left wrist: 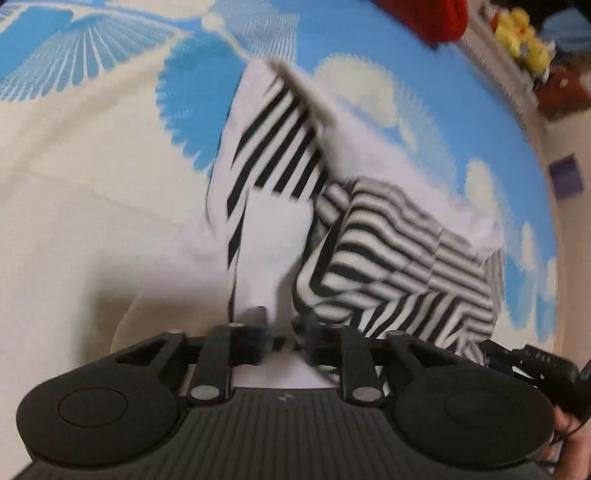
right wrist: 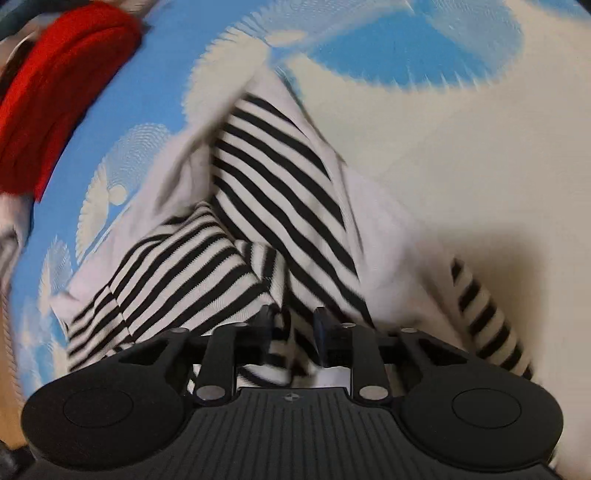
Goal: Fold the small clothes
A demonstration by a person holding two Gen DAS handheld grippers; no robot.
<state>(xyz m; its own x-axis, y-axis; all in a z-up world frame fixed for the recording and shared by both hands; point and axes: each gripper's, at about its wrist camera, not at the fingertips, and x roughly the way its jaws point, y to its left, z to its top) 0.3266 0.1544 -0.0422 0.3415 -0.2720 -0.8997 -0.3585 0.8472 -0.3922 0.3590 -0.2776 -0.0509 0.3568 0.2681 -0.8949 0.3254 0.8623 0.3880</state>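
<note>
A small black-and-white striped garment with white panels [left wrist: 280,155] lies bunched on a blue and cream patterned bedsheet [left wrist: 92,155]. My left gripper [left wrist: 286,328] is shut on a white and striped part of it at the near edge. In the right wrist view the same striped garment [right wrist: 273,177] rises in folds ahead of my right gripper [right wrist: 293,325], which is shut on a striped fold. The other gripper's black body [left wrist: 532,362] shows at the lower right of the left wrist view. Both views are motion-blurred.
A red cloth [right wrist: 62,96] lies at the far side of the bedsheet [right wrist: 461,155]; it also shows in the left wrist view [left wrist: 432,16]. Yellow plush toys [left wrist: 521,37] sit on a shelf beyond the bed's edge. A purple box [left wrist: 565,177] stands on the floor.
</note>
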